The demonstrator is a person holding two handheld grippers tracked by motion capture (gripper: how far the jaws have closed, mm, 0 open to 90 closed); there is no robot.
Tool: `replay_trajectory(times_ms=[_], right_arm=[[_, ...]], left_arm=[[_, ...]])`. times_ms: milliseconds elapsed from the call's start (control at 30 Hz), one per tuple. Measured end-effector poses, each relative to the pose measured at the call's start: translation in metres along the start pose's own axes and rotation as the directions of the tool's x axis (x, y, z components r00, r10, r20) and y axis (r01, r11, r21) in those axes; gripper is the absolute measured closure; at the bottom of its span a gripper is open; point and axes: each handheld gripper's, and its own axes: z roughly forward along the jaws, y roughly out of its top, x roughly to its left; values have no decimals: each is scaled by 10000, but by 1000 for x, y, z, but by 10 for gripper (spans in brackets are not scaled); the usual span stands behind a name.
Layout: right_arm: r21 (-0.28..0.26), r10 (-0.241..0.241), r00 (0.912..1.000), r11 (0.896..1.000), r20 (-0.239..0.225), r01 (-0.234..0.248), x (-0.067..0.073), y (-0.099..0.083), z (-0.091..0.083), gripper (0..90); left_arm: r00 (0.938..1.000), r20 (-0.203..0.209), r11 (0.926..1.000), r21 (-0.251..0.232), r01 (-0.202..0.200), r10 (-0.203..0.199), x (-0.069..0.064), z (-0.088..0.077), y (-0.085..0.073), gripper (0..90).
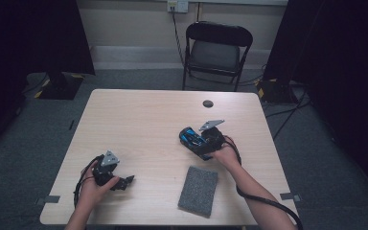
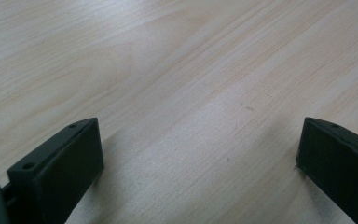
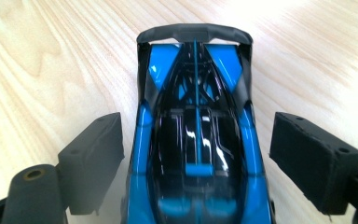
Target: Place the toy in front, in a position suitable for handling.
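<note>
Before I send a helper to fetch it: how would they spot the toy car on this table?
On the wooden table, look right of centre, just beyond the grey felt pad. The toy car sits between the right gripper's open jaws: glossy blue and black, with a rear wing.

Dim high view with dark edges, soft overhead light, glare on toy car [image 3: 196,154], near foreground perhaps slightly blurred

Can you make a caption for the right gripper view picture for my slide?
A blue and black toy car sits on the wooden table between the open jaws of the right hand-held gripper.
</note>
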Motion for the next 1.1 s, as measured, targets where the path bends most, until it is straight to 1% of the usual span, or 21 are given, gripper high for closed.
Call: replay_trajectory(times_ms=[67,167,267,333,433,500,600,633,733,833,933,1000,1100], right_arm=[[17,149,9999,9999,-44,-149,-1,-5,-3,157],[-181,383,9993,9991,-9,-383,-3,-13,-10,153],[-177,495,9988,9986,-50,-496,-2,-21,-12,140],[-135,423,9991,9990,58,-422,-1,-26,-15,140],[-161,451,9990,9989,60,-450,-2,-32,-18,140],[-90,355,9993,9993,121,-354,-2,-36,-19,137],[-100,357,9993,9993,130,-355,-3,-41,-21,138],[-124,428,9990,9990,117,-426,-3,-43,-21,137],[-196,477,9988,9987,116,-475,-3,-46,-22,137],[-67,229,9995,9997,237,-227,0,-48,-21,141],[-112,218,9994,9997,272,-215,-1,-49,-22,139],[-164,290,9994,9995,209,-286,-1,-50,-22,138],[-261,246,9996,9994,172,-241,-2,-51,-22,139]], left_arm=[[10000,4,10000,-5,1,-1,0,0,0,0],[10000,3,10000,-1,2,-2,0,0,0,0],[10000,-3,10000,7,-5,5,0,0,0,0],[10000,-17,10000,2,14,-14,0,0,0,0],[10000,-31,10000,-7,21,-21,0,0,0,0],[10000,-44,10000,-2,29,-29,0,0,0,0],[10000,-53,10000,1,29,-29,0,0,0,0],[10000,-51,10000,1,31,-31,0,0,0,0],[10000,-53,10000,-1,33,-33,0,0,0,0],[10000,-53,10000,-1,34,-34,-1,0,0,0],[10000,-54,10000,0,29,-29,0,0,0,0],[10000,-55,10000,1,29,-29,0,0,0,0],[10000,-54,10000,-3,33,-33,-1,0,0,0]])
